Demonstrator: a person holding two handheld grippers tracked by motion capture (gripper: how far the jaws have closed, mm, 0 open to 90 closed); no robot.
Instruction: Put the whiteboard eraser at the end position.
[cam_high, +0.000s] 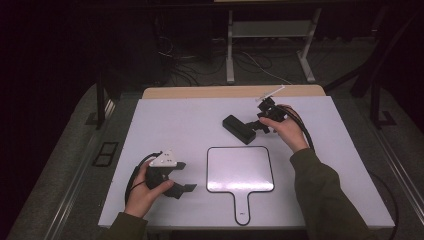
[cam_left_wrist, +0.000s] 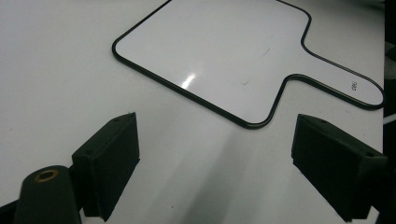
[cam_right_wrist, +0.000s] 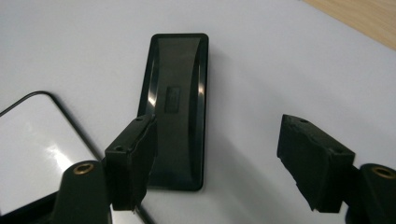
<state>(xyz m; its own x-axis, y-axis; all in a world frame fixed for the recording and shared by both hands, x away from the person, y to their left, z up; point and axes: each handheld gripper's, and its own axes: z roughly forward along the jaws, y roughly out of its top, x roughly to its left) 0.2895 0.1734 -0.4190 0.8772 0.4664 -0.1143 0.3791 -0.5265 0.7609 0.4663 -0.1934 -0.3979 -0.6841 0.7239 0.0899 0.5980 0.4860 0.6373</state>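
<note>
A small whiteboard paddle (cam_high: 240, 169) with a black rim lies flat at the middle of the white table (cam_high: 165, 125), its handle toward the near edge. A black oblong eraser (cam_high: 239, 129) lies flat just beyond it. My right gripper (cam_high: 258, 125) is at the eraser's right end. In the right gripper view its jaws (cam_right_wrist: 219, 135) stand open; the left jaw overlaps the eraser (cam_right_wrist: 175, 107), the right jaw is well clear of it, and neither pad presses on it. My left gripper (cam_high: 186, 176) rests open near the table's front left, facing the whiteboard (cam_left_wrist: 215, 51), with nothing between its fingers (cam_left_wrist: 215, 140).
A wooden strip (cam_high: 230, 92) runs along the table's far edge. Beyond it, on the dark floor, are cables and the legs of another desk (cam_high: 230, 55). Bare white table surface lies left of the whiteboard and at the far left.
</note>
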